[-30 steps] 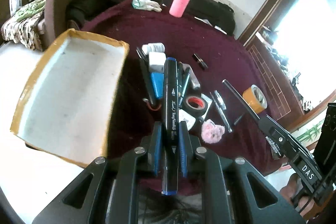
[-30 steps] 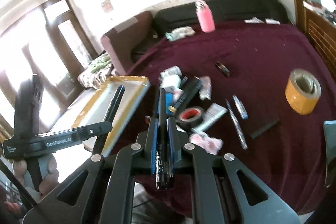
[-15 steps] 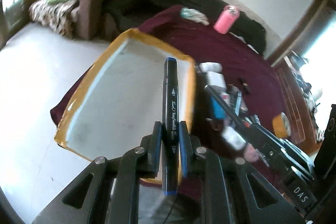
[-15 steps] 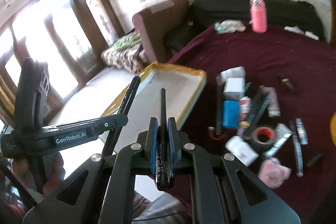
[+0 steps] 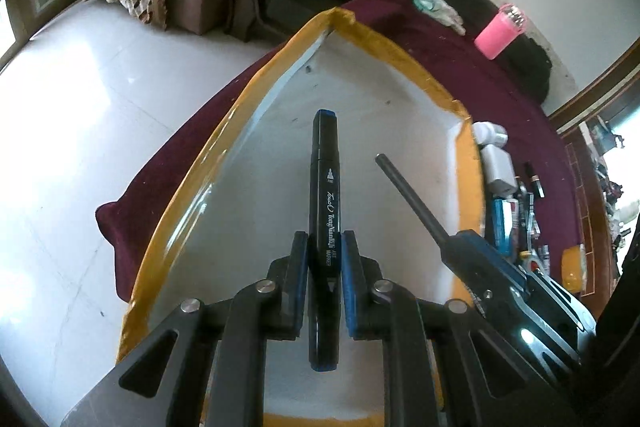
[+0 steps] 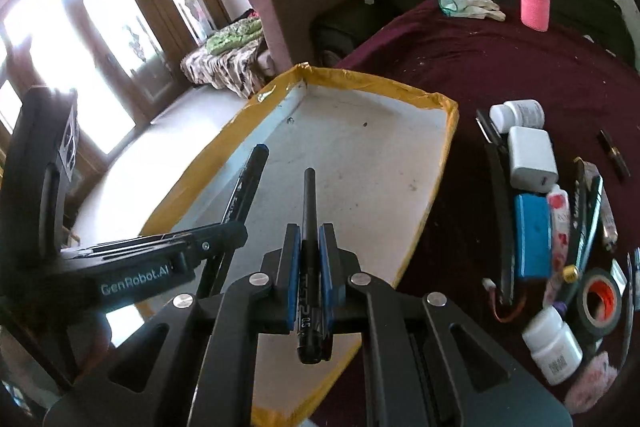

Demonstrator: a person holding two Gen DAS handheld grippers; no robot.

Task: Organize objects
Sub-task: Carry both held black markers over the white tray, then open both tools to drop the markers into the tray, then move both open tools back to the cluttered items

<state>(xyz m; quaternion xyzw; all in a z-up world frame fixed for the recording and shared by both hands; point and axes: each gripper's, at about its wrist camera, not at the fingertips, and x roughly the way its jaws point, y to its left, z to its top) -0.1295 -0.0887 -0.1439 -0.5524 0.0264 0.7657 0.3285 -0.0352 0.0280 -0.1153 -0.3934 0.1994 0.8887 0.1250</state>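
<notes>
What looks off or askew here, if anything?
Nothing damaged or spilled. Tray is bare inside; its yellow tape rim is wrinkled. Left gripper clamps a marker, right gripper a pen, both over it.

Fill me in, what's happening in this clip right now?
A person is sorting clutter off a maroon tablecloth with two handheld tools. The left tool is shut on a thick black marker with blue end caps; the right tool is shut on a slim black pen. Both hang over the shallow white tray with yellow taped edges, which has nothing lying in it. Neither item is released yet. Bottles, a white charger block, a blue box and tape rolls wait on the cloth beside the tray.
</notes>
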